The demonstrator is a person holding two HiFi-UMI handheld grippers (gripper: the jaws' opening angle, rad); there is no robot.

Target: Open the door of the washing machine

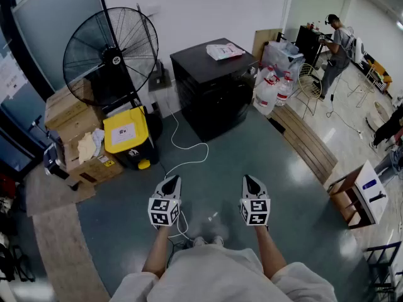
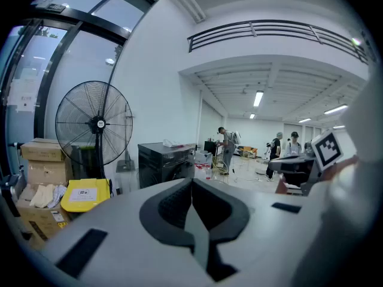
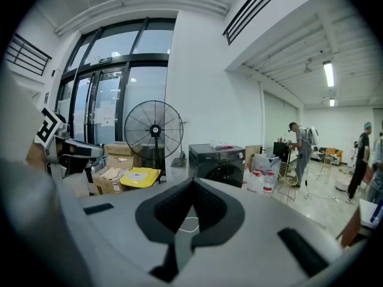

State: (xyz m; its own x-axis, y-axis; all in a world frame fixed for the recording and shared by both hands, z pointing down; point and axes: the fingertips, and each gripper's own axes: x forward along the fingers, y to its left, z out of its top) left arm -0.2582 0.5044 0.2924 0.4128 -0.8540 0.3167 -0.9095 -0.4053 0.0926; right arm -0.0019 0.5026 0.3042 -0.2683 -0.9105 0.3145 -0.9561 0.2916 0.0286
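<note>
Trailing across floor (image 1: 264,168) before washing machine (image 1: 214,93): white cable (image 1: 175,131).

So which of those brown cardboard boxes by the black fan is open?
The front brown cardboard box, beside the yellow-lidded black bin: pale crumpled stuff pokes from its open top. The two boxes stacked behind it look closed.

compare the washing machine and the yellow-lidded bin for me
The washing machine is all black; the bin has a yellow lid. The washing machine is clearly bulkier than the bin. The washing machine carries a white packet on top; the bin's lid shows a white label. Both stand on the floor.
</note>
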